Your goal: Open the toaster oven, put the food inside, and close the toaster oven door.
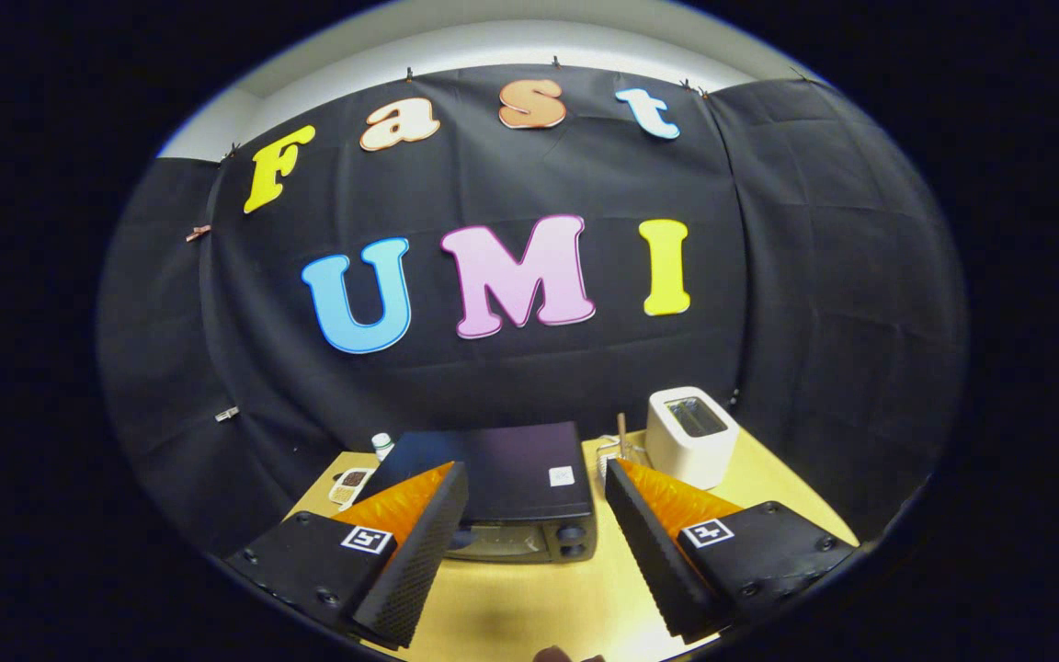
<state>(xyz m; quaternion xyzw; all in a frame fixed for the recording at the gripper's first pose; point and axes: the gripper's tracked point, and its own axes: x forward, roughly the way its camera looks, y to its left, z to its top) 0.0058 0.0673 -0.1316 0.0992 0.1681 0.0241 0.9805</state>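
I've got the jaws (537, 542) spread wide, grasping nothing, above the desk's (529, 607) near edge. Black box-shaped toaster oven (516, 496) sits mid-desk just ahead betw. the fingers, door looks closed; food: can't tell where. Any door grab needs a low, centred approach. White slot toaster (690, 437) at back-right corner, small white bottle (383, 445) back-left, both clear of path.

Wooden table (529, 598), toaster oven (502, 478) (door shut), white toaster (690, 437)

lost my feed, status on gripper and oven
Gripper open, holding nothing. Black box-shaped toaster oven just ahead between fingers, door shut. White slot toaster beside it, apart.
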